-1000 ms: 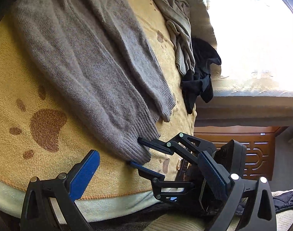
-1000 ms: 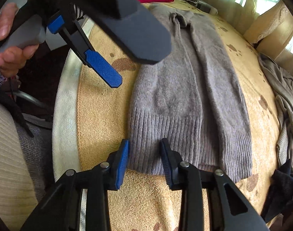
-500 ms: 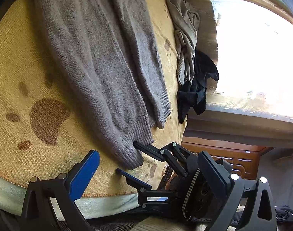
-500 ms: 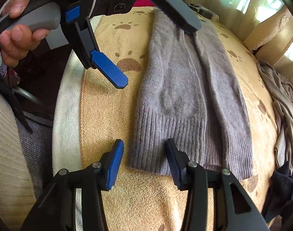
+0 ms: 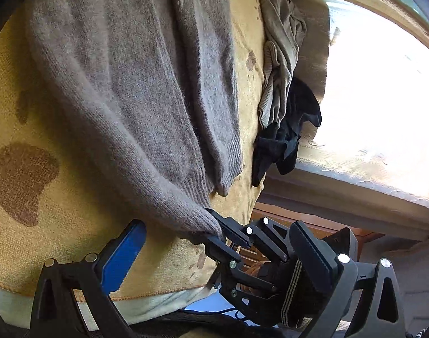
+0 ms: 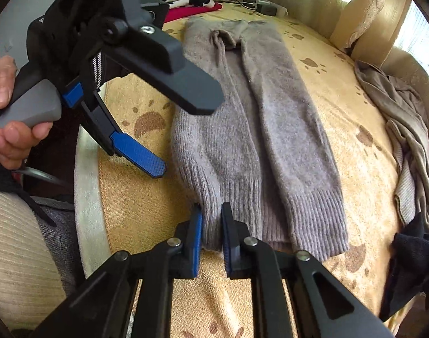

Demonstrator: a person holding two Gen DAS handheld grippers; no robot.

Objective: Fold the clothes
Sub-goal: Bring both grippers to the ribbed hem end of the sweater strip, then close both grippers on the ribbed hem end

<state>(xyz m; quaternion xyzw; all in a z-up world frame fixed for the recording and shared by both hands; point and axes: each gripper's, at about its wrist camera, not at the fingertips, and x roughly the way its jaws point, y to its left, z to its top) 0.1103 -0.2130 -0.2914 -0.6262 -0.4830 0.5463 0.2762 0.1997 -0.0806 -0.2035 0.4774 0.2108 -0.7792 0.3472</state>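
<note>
Grey knit sweater (image 6: 251, 140) lies lengthwise on the yellow paw-print blanket (image 6: 146, 197), sleeves already laid in over the body, ribbed hem nearest the person. Right gripper (image 6: 211, 233) is pinched on the hem's left corner w/ knit bunched between the blue pads. Left gripper (image 5: 214, 259) hangs wide, gripping nothing, just beside that side of the hem.

Judgement: a hem-to-collar fold looks in hand. To do it well: 2nd grip on the other hem corner, lift both level, keep the sleeves from sliding out, lay the hem square near the collar. Loose knit stretches, so no hard pulls.
</note>
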